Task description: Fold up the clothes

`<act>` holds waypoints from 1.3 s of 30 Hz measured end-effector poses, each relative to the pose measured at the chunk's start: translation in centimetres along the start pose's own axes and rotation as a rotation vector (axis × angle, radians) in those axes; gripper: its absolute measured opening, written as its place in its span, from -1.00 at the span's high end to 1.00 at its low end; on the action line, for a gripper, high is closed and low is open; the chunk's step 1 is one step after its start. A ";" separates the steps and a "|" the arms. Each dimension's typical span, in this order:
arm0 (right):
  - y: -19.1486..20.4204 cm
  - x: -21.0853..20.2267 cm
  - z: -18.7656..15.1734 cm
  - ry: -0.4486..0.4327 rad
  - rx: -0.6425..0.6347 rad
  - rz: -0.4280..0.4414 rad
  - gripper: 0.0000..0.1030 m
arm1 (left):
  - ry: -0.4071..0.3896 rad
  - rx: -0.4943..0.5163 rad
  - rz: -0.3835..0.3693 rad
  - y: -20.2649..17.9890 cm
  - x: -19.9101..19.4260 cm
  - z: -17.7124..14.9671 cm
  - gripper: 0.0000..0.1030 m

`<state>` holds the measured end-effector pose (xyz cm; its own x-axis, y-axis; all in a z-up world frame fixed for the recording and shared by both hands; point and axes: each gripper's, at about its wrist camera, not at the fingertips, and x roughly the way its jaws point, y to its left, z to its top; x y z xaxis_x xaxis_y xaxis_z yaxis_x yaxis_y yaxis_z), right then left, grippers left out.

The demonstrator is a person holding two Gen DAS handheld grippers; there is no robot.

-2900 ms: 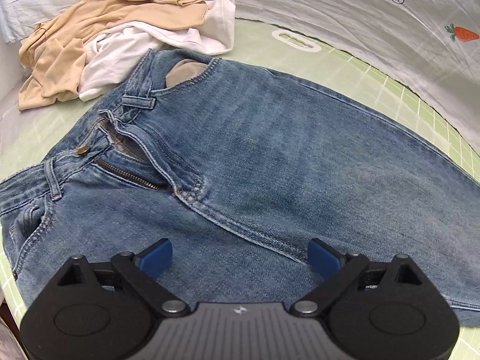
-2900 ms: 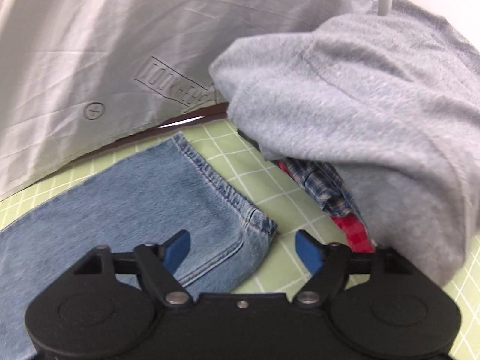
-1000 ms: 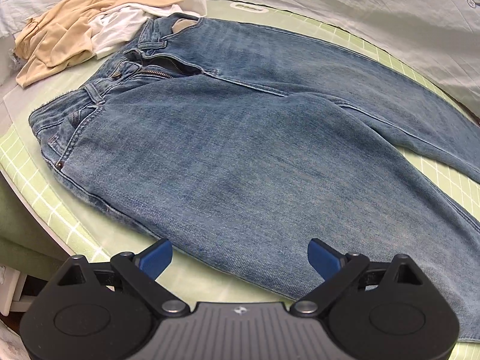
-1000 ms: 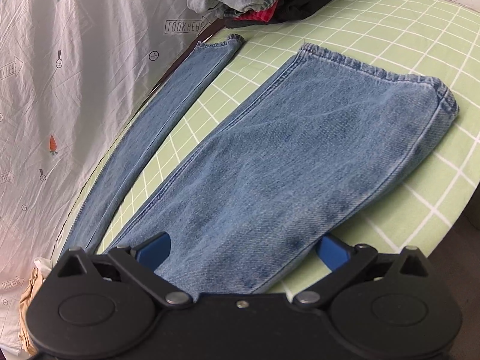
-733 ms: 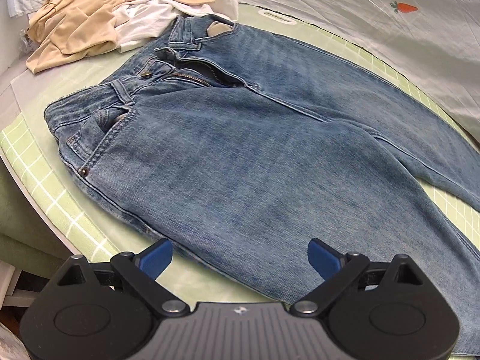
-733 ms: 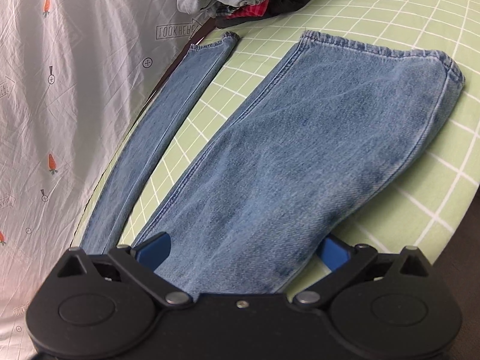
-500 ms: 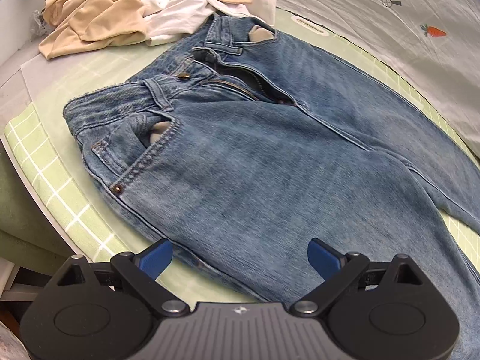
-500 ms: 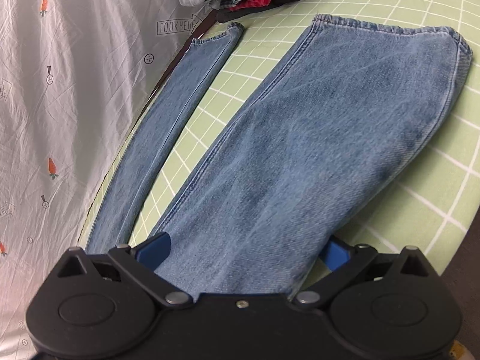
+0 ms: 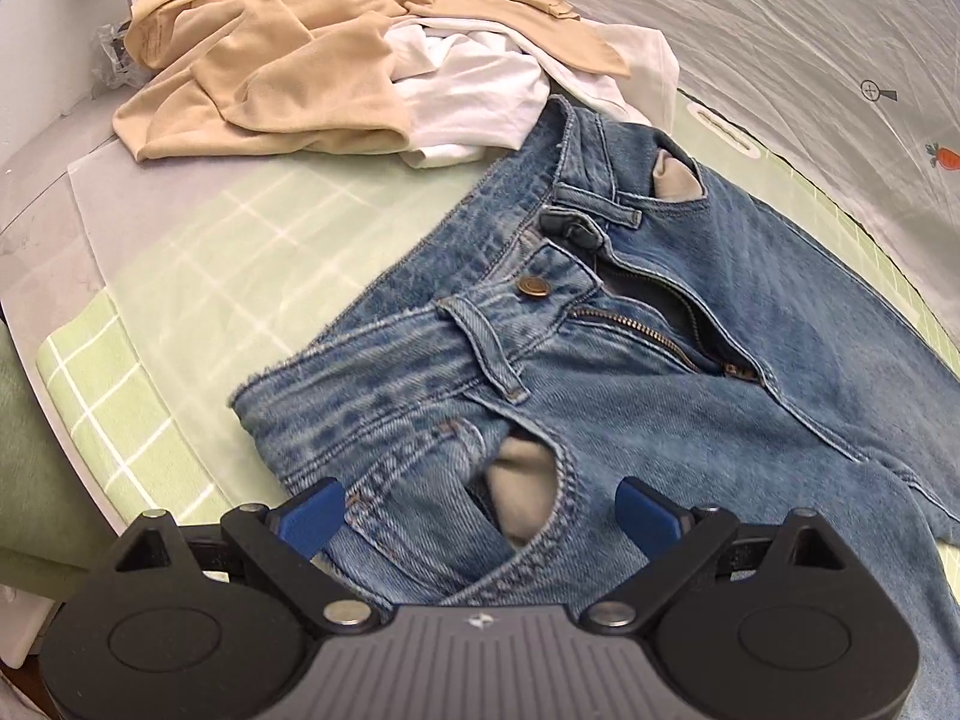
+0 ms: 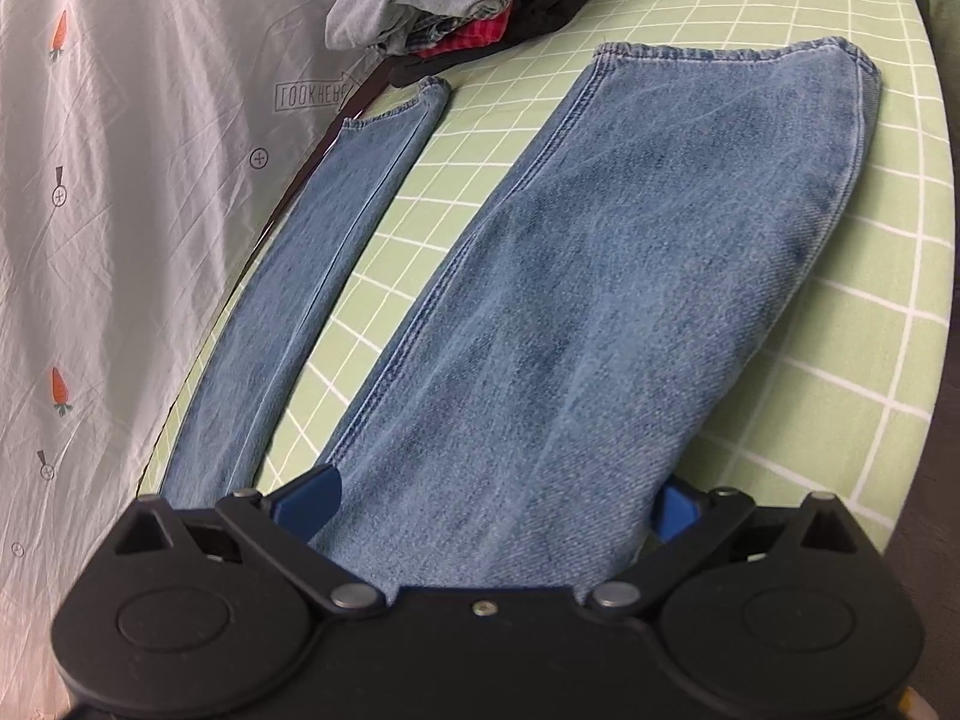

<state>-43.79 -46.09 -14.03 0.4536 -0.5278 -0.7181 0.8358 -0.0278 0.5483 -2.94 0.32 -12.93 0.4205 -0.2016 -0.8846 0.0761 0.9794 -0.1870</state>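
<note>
Evidently lengthwise fold being set up: blue denim jeans (image 9: 630,372) spread flat; left gripper (image 9: 480,510) spread at waistband, 6 o'clock; right gripper (image 10: 498,501) spread astride near leg. Both edges judged next to be pinched.

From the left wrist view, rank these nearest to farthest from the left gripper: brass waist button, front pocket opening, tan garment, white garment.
Measured from the left gripper:
1. Front pocket opening, right between the open fingers.
2. Brass waist button, ahead at the jeans' waistband.
3. White garment, beyond the waistband, slightly right of the tan one.
4. Tan garment, far left corner; its near edge is nearly level with the white one's.
</note>
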 end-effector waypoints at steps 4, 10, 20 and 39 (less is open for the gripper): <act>0.7 0.3 -0.3 -0.022 0.002 -0.043 -1.00 | 0.001 0.026 -0.035 0.6 0.1 1.1 -0.87; 2.0 1.0 -0.7 -0.024 -0.044 -0.118 -1.00 | -0.061 0.070 -0.028 1.4 -0.9 2.6 -0.88; 3.3 1.7 -1.2 -0.051 -0.064 -0.202 -1.00 | 0.007 -0.063 0.019 5.9 1.1 3.3 -0.88; -1.5 0.5 1.5 -0.124 0.202 -0.039 -1.00 | -0.087 -0.200 -0.015 7.0 0.7 1.9 -0.21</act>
<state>-45.32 -47.61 -14.59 0.3699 -0.6231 -0.6892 0.7673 -0.2133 0.6047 -0.40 7.02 -14.01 0.4974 -0.2056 -0.8428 -0.0941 0.9530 -0.2880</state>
